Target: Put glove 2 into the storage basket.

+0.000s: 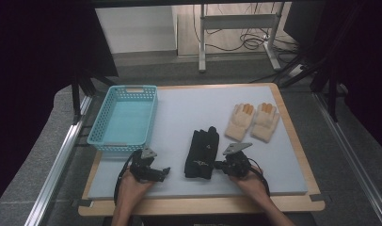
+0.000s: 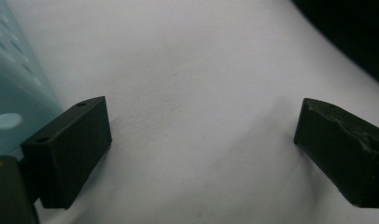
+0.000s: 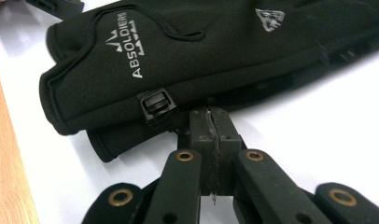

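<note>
Jaws beside black gloves (image 1: 202, 153), fingers pointing away

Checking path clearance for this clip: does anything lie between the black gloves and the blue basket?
Only the left gripper, jaws open, sits on the mat left of the black gloves, below the basket. The mat straight between gloves and basket looks bare.

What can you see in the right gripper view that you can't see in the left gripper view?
The right gripper view has the black gloves with white lettering and a small buckle, the table's wooden edge, and the right gripper with its jaws shut tight at the gloves' edge. The left gripper view has a corner of the blue basket and the left gripper with its jaws wide apart, nothing between them. Both look onto the pale mat.
</note>
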`<state>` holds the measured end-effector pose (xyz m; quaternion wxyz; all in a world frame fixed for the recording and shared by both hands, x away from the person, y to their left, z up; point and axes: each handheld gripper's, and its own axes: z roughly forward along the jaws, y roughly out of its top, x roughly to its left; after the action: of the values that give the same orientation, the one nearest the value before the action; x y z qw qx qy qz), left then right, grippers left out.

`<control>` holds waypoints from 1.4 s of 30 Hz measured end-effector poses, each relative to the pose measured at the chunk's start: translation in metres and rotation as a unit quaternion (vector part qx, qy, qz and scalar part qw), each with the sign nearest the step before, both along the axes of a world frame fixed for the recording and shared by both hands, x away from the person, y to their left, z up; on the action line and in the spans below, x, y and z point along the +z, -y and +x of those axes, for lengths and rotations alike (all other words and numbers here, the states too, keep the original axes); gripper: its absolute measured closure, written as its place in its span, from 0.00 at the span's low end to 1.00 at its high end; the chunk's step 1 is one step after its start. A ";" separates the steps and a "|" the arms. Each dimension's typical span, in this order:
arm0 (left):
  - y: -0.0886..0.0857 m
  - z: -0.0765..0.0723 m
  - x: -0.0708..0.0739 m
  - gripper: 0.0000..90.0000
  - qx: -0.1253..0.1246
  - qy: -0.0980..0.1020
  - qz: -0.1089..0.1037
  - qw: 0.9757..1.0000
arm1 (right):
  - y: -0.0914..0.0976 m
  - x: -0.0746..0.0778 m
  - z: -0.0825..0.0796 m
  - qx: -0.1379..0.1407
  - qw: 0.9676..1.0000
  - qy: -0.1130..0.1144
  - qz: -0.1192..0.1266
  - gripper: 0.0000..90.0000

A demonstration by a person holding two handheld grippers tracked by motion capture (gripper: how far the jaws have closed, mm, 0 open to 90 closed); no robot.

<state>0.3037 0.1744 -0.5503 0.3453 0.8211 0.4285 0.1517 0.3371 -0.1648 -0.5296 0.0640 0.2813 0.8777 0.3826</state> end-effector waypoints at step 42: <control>-0.006 0.001 -0.001 0.04 -0.007 -0.003 -0.002 1.000 | 0.044 0.015 0.015 -0.085 0.995 0.053 -0.006 0.44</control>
<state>0.3046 0.1800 -0.5512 0.3471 0.8237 0.4239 0.1460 0.3522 -0.2089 -0.5151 0.1449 0.3337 0.8483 0.3847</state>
